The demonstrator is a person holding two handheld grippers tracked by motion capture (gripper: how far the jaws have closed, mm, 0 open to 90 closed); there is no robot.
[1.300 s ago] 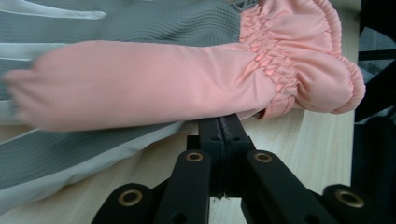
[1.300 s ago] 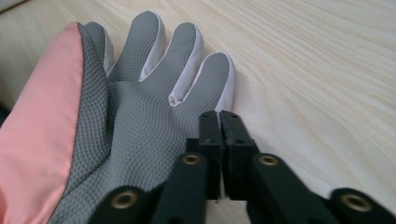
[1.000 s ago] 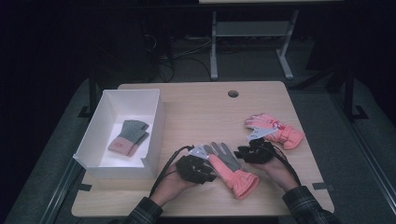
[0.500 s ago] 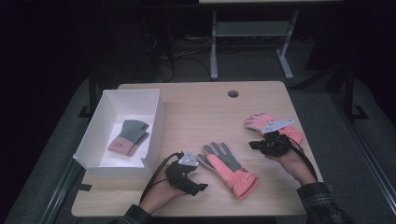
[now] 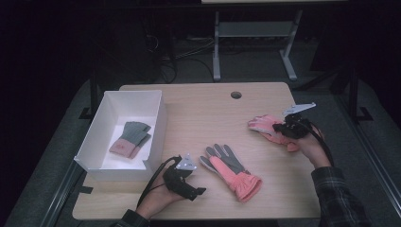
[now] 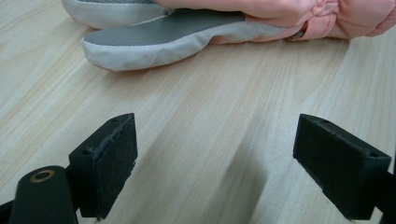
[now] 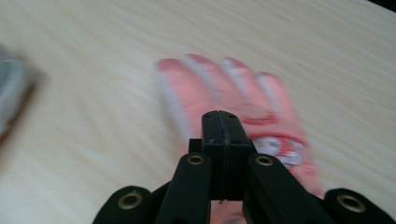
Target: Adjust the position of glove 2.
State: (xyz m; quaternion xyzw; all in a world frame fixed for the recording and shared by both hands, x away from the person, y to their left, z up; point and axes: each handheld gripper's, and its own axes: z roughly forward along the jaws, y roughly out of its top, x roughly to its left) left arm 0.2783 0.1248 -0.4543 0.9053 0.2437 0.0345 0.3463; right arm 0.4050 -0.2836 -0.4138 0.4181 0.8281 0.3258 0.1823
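A pink glove with a grey palm (image 5: 231, 170) lies flat near the table's front middle; its grey fingers (image 6: 187, 28) show ahead of my left gripper. My left gripper (image 5: 197, 189) rests low just left of it. Its jaws (image 6: 215, 172) have just been opening and stand wide, with only bare wood between them. A second pink glove (image 5: 265, 125) lies at the right, blurred in the right gripper view (image 7: 224, 88). My right gripper (image 5: 283, 127) hovers over its cuff end, its jaws (image 7: 222, 121) shut with nothing in them.
A white box (image 5: 94, 142) stands at the table's left with a grey and pink glove (image 5: 130, 139) lying inside. A round cable hole (image 5: 236, 95) sits near the far edge. Bare wood lies between the two loose gloves.
Both grippers were at the middle glove. The left one let go, opened and drew back to the lower left. The right one shut and swung right, over the other pink glove.
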